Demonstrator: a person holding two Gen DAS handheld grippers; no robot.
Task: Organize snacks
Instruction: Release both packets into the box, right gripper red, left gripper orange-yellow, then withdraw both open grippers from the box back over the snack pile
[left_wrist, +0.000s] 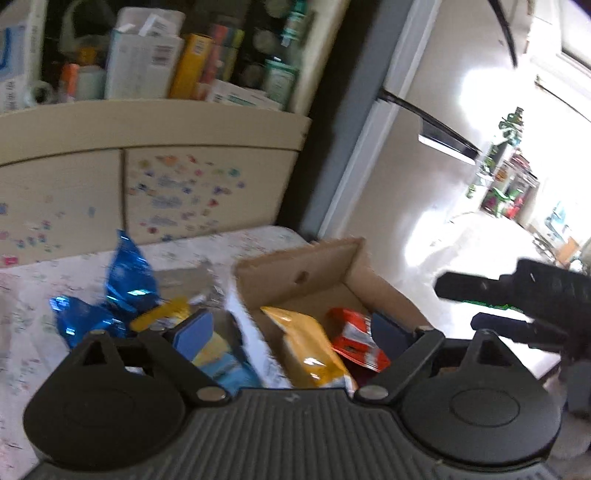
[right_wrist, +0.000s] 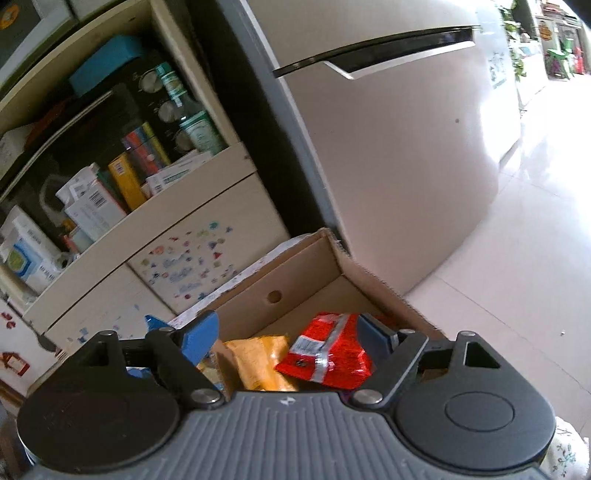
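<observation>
- Cardboard box (left_wrist: 325, 269): open-topped, standing on the desk (left_wrist: 29, 295) at its right end, with a round hole in its far wall; the same box (right_wrist: 295, 266) fills the middle of the right wrist view.
- Yellow snack bag (left_wrist: 310, 347): lies inside the box against its left wall; seen also from the right wrist (right_wrist: 258, 362).
- Red snack bag (left_wrist: 354, 339): lies inside the box, just right of the yellow one; from the right wrist (right_wrist: 328, 350) it shows a silver stripe.
- Blue foil packets (left_wrist: 122, 288): on the desk outside the box, to its left, shiny and crumpled.
- Yellow-and-blue packet (left_wrist: 218, 354): on the desk between the foil packets and the box wall, partly hidden.
- Left hand-held gripper (left_wrist: 295, 332): fingers spread wide, holding nothing, straddling the left wall of the box.
- Right hand-held gripper (right_wrist: 291, 339): fingers spread wide, holding nothing, above the box contents; it also shows at the right edge of the left wrist view (left_wrist: 491, 302).
- Shelf unit (right_wrist: 155, 177): behind the desk, packed with cartons and bottles; stickers cover its lower doors.
- Refrigerator (right_wrist: 388, 147): pale, right of the shelf unit.
</observation>
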